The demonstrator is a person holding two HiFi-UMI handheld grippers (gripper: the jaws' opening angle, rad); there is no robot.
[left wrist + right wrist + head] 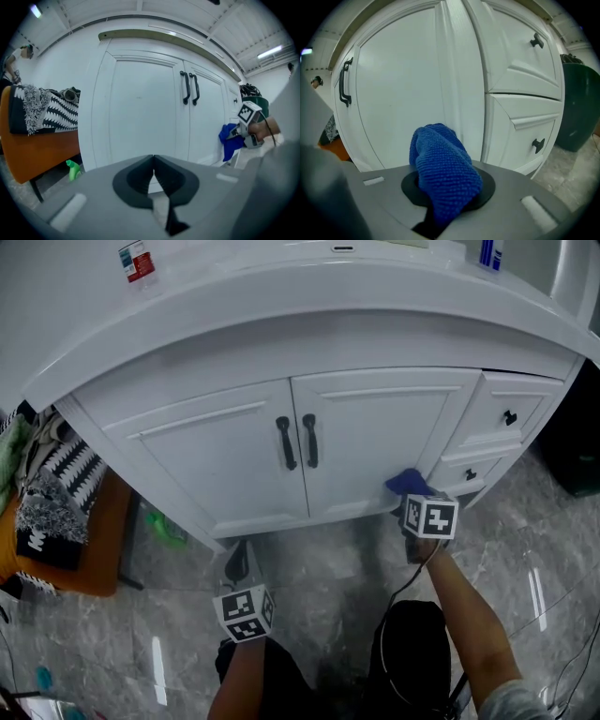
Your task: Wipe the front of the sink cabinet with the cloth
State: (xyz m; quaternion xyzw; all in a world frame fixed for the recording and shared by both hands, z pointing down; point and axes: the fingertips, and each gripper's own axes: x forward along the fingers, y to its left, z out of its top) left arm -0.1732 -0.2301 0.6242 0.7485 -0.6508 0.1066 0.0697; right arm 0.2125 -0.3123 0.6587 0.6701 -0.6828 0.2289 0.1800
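Observation:
The white sink cabinet (234, 451) has two doors with black handles (297, 442) and drawers (506, 413) at the right. My right gripper (412, 495) is shut on a blue cloth (408, 483) (443, 171), held against the lower right corner of the right door (417, 93). The left gripper view also shows the cloth (229, 140) by the door's bottom edge. My left gripper (239, 561) (153, 174) hangs low in front of the left door (140, 108), shut and empty, apart from the cabinet.
An orange chair (80, 549) draped with black-and-white fabric (56, 493) stands at the left. A green spray bottle (164, 526) lies under it by the cabinet base. A dark bin (579, 108) stands right of the drawers. The floor (319, 568) is grey marble.

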